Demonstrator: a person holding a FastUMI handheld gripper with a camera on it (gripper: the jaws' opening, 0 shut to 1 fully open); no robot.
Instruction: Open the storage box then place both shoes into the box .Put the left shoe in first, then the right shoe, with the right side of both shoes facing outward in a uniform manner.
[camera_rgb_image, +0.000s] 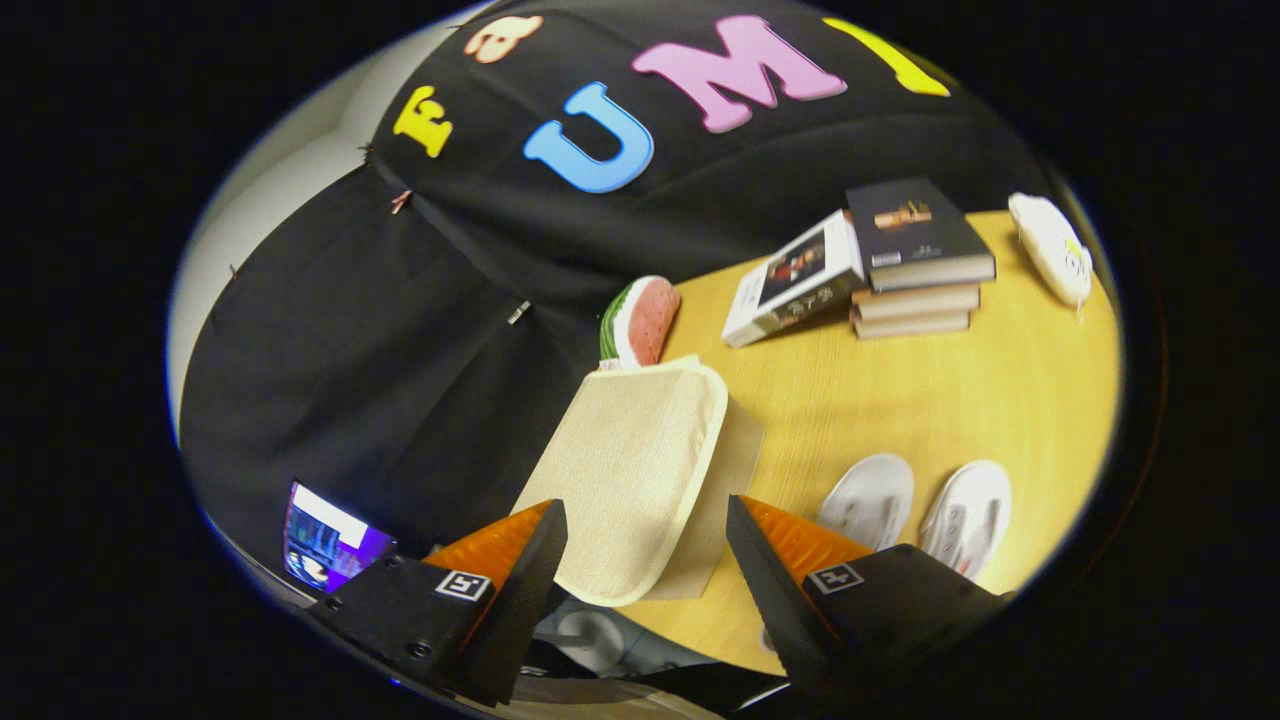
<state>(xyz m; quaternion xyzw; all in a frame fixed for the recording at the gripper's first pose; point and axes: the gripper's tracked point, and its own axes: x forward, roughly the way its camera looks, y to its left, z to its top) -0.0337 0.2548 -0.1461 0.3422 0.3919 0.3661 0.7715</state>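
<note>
the hand-held gripper (645, 560) is spread wide, holding nothing, with the beige storage box (640, 470) lid between its fingers. two white shoes (915, 510) lie on the desk (960, 400), beside the box.

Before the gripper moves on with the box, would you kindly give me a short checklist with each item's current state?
1. Gripper fingers apart, holding nothing: ok.
2. Beige woven fabric lid of the storage box lies between and just ahead of the fingers: ok.
3. Lid fully open: cannot tell; it looks raised and tilted.
4. Box interior ready for shoes: cannot tell, lid hides it.
5. Two white shoes side by side on the yellow wooden table, beyond one finger: ok.
6. Stacked books and watermelon-slice toy stand apart from the shoes: ok.
</note>
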